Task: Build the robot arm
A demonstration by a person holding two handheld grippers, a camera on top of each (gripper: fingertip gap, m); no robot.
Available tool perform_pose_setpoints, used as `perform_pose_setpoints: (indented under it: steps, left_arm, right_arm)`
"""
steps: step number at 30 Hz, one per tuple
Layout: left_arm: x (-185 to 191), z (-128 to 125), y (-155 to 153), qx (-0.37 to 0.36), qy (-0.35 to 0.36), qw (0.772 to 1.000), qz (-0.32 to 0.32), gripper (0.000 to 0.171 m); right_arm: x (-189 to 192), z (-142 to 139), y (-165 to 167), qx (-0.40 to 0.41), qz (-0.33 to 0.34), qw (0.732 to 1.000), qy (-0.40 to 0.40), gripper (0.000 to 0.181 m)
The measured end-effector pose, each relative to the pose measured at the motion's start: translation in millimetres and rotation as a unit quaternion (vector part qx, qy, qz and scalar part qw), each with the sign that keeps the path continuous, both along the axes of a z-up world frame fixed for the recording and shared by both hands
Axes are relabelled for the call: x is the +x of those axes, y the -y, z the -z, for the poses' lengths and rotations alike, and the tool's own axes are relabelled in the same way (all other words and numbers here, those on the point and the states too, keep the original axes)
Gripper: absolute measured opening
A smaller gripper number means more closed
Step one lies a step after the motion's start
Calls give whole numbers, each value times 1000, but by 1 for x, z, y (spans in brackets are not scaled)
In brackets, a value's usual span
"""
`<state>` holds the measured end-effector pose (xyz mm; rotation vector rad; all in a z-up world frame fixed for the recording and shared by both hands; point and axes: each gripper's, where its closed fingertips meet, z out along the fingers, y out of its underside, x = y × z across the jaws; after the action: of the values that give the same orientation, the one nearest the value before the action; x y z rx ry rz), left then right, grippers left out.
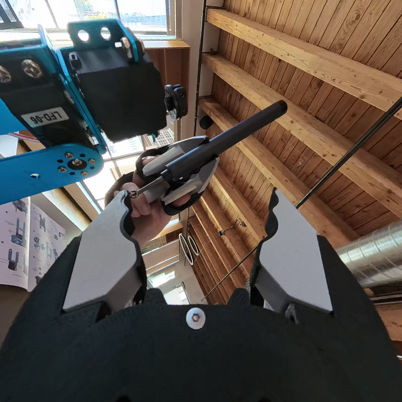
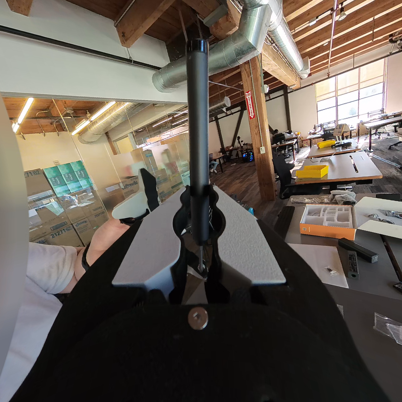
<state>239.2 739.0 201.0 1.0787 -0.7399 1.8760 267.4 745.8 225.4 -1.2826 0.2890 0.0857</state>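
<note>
My right gripper is shut on a dark grey screwdriver. Its handle sticks out past the fingertips and its thin bit points back toward the camera. In the left wrist view that gripper sits in a person's hand, and the screwdriver carries a small screw on its tip. The screw lies right at my left gripper's left fingertip. My left gripper is open, empty and aimed up at the ceiling. A blue bracket assembly with a black servo hangs close at the upper left.
An open instruction sheet stands at the left. A grey table carries an orange box with a white foam insert, black bars and bags of small parts. Behind are desks with yellow bins and a wooden post. Tip to tip, the grippers are about 4 centimetres apart.
</note>
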Motion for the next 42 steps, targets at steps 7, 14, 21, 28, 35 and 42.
perform_pose_setpoints:
  steps: [7,14,21,28,35,42]
  left_arm:
    - [-11,16,9,38,30,999,14,125]
    - [-30,46,22,75,44,995,49,128]
    - [-49,82,32,102,50,990,80,127]
    - [-58,101,40,95,41,990,100,124]
    - [-64,102,46,63,37,991,108,122]
    - [-69,104,49,58,34,992,111,121]
  right_arm:
    - [-5,19,2,-17,0,1000,-13,15]
    - [-16,54,-1,-40,-8,999,-26,15]
    - [-29,92,2,-42,-13,998,-49,15]
    - [-37,110,9,-22,-10,997,-72,15]
    - [-48,106,15,-13,-8,998,-59,15]
    - [-52,105,17,-14,-5,998,-53,15]
